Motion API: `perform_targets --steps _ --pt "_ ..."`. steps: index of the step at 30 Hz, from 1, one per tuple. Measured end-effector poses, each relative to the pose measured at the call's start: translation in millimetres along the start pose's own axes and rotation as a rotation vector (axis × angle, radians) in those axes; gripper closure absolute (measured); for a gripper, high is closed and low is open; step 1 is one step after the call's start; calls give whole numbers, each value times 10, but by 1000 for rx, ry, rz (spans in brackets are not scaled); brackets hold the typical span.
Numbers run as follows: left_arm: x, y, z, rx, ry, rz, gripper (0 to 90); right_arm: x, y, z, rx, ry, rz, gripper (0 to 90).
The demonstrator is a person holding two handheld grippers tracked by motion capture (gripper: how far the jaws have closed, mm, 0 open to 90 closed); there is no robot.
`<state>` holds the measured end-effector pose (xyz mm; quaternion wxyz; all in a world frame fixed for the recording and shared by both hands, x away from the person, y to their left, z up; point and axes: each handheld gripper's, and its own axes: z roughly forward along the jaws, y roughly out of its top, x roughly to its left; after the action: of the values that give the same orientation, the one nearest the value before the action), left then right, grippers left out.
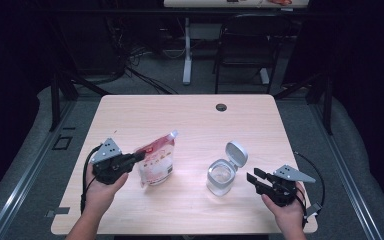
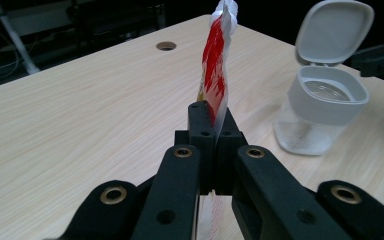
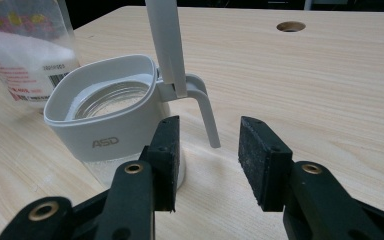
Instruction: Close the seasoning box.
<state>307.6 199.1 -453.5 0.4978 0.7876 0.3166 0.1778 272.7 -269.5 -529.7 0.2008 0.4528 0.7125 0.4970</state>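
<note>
Plastic pouch (image 1: 156,161), red and white, stands upright on the wooden table (image 1: 190,120), to the left of the jar (image 1: 221,176) and a bit apart from it. Left gripper (image 1: 139,157) is clamped on the pouch's side edge; in the left gripper view the jaws are pressed together w/ the thin film between them (image 2: 215,107). Right gripper (image 1: 253,178) sits just right of the jar, jaws spread, nothing betw. the pads (image 3: 167,150).

Step in hand looks like getting the pouch's contents into the jar. To do it well, the person should probably steady the jar w/ the right gripper first, by the body or the white collar, since the lid (image 1: 236,153) is flipped up on the jar's far side and could tip it. Then lift and tilt the pouch slowly so its top corner comes over the opening; the film is floppy, so a grip only at the edge may let it fold.

Jar: clear glass body, rounded-square white plastic collar (image 3: 105,117), hinged lid, thin latch hanging down. Pouch: glossy, crinkled, w/ a barcode facing the jar. Table: pale wood grain, w/ a cable hole (image 1: 221,107) beyond the jar.
</note>
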Motion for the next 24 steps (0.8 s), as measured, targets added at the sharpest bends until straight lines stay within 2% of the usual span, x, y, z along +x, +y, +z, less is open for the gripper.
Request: perform_targets --steps 1,3,4,6,8,9,14,19,24 --pt "-49 19 29 4 -17 7 900 -4 -1 -1 1 -1 2 607" --pt "-76 30 43 3 -21 14 900 -4 -2 -1 1 -1 4 607" --pt "-130 53 68 0 -41 22 900 -5 -2 -1 1 -1 4 607" --pt "-151 60 77 -3 -47 27 900 -5 -3 -1 2 -1 5 607" --pt "-225 89 116 -14 -83 36 900 -6 -4 -2 2 -2 7 607" --pt "-225 89 116 -14 -83 36 900 -8 -4 -2 3 -3 6 607" --pt "-309 60 225 -5 -137 47 900 -9 -4 -4 1 -4 7 607" --pt "-287 37 228 8 -175 45 900 -17 -1 -13 -9 -6 10 607" --pt "-233 -12 194 2 -186 61 898 -11 4 -19 -11 0 8 607"
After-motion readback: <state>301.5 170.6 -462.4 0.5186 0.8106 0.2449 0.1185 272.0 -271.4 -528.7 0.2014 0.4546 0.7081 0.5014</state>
